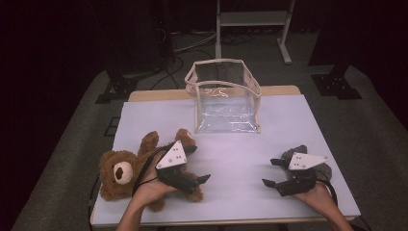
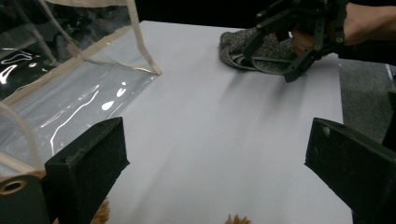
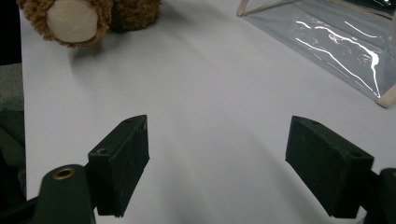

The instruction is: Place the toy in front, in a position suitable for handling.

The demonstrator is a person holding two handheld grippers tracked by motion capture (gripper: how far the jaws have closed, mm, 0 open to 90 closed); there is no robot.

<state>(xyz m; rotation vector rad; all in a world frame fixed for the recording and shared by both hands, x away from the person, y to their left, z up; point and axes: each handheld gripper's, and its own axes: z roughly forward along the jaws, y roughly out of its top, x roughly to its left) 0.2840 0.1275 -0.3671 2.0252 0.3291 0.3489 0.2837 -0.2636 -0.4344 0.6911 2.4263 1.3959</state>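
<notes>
A brown teddy bear [image 1: 120,173] lies on its back at the table's front left; its cream muzzle [image 3: 74,18] appears in the right gripper view. My left gripper [image 1: 199,164] hovers over the bear's body, pointing right, jaws open and empty [image 2: 219,158]. A grey fuzzy slipper-like item [image 1: 328,169] lies at the front right, partly under my right hand. My right gripper [image 1: 269,172] sits just over it, pointing left, jaws open with nothing between them [image 3: 224,158]. A clear plastic bag with beige trim [image 1: 223,96] stands open at the back centre.
The pale table top [image 1: 240,154] stretches between the two grippers. The bag's clear wall [image 2: 70,93] is close to the left gripper's left jaw. Beyond the table stand a metal frame's legs [image 1: 252,29], dark stands and cables on grey floor.
</notes>
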